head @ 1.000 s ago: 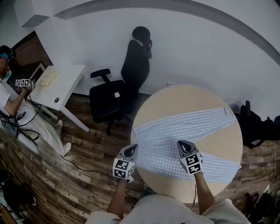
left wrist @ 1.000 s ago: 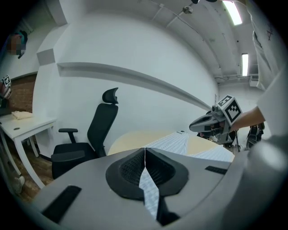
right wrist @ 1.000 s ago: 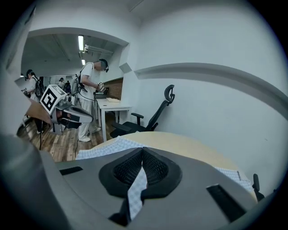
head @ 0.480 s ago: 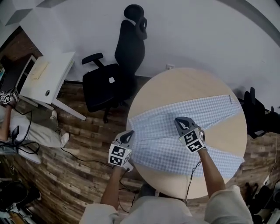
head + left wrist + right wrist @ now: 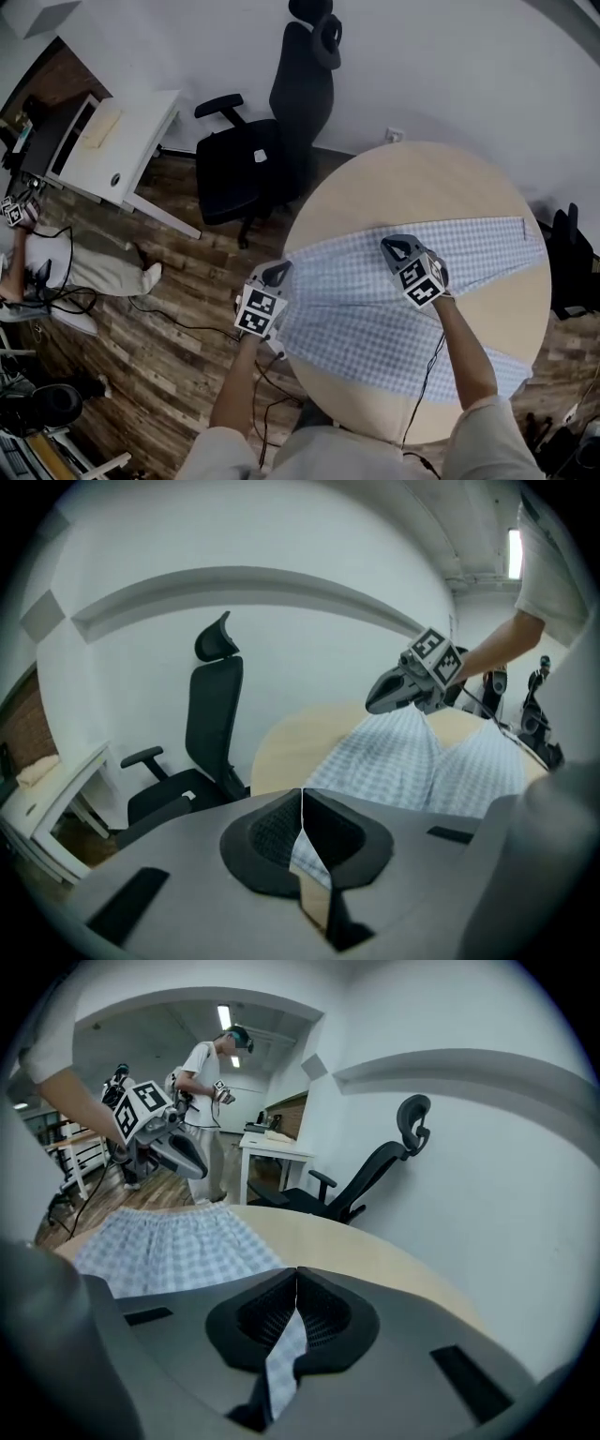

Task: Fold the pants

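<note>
Light blue checked pants (image 5: 375, 300) lie spread across the round wooden table (image 5: 431, 183), legs running toward the right edge. My left gripper (image 5: 279, 269) is shut on the waistband at the table's left rim; checked cloth shows between its jaws in the left gripper view (image 5: 302, 850). My right gripper (image 5: 394, 246) is shut on the pants' upper edge near the middle, with a strip of the pants (image 5: 281, 1354) pinched between its jaws in the right gripper view. Each gripper sees the other: the right gripper (image 5: 375, 697) and the left gripper (image 5: 192, 1164).
A black office chair (image 5: 272, 141) stands just beyond the table's left side. A white desk (image 5: 108, 150) sits further left. A seated person (image 5: 37, 253) and cables lie on the wooden floor at far left. Another person (image 5: 211, 1101) stands in the background.
Both grippers moved forward over the table and lower, carrying the pants' edge with them. The head view swung, so table and chair sit differently in frame.
</note>
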`<state>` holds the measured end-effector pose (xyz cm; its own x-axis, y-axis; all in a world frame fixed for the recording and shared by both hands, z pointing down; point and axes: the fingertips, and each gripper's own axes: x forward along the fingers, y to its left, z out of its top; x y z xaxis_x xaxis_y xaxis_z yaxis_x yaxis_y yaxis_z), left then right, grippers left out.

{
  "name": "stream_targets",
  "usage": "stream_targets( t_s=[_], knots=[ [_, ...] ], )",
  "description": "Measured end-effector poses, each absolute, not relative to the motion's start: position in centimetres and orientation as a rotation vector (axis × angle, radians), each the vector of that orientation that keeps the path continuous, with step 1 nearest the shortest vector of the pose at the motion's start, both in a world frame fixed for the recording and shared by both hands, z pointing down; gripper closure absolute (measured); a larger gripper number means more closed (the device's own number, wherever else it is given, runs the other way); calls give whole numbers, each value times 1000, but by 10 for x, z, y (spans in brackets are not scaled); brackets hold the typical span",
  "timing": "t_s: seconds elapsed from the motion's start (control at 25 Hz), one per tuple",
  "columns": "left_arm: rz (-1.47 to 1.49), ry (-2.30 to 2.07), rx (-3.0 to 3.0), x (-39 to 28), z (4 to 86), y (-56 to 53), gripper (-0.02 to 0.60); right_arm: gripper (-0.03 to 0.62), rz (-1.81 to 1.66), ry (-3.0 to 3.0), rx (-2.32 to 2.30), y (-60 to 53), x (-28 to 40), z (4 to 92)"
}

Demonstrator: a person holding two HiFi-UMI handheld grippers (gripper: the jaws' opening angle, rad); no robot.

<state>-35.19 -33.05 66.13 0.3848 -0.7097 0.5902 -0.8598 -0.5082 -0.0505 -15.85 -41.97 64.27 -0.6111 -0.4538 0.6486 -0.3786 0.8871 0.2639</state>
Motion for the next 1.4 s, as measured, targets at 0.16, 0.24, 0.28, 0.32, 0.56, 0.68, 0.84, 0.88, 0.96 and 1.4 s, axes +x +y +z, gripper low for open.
stream_targets(
  t_s=[0.16, 0.24, 0.28, 0.32, 0.56, 0.68, 0.84, 0.88, 0.96, 1.4],
  knots=[
    [1216, -1266, 2439, -357, 687, -347, 549, 566, -274, -2202, 440, -442, -161, 668],
    [1370, -1196, 2469, -357, 697, -351, 548, 566, -356, -2139, 367, -446, -159, 681],
    [1429, -1169, 2479, -357, 700, -353, 549, 566, -399, -2103, 329, -447, -158, 686],
    [1485, -1142, 2488, -358, 702, -354, 549, 566, -447, -2065, 285, -448, -157, 692],
    [1836, -864, 2496, -368, 722, -358, 549, 566, -658, -1888, 26, -453, -160, 715],
    [1800, -774, 2483, -367, 726, -364, 548, 565, -563, -1895, -6, -462, -159, 722],
    [1745, -687, 2471, -366, 725, -367, 546, 502, -469, -1855, -95, -465, -157, 737],
    [1726, -669, 2470, -365, 723, -368, 545, 471, -448, -1845, -116, -465, -156, 740],
    [1693, -613, 2458, -362, 723, -368, 504, 445, -412, -1835, -140, -468, -156, 744],
    [1688, -394, 2291, -368, 747, -372, 427, 444, -281, -1761, -214, -497, -134, 745]
  ],
)
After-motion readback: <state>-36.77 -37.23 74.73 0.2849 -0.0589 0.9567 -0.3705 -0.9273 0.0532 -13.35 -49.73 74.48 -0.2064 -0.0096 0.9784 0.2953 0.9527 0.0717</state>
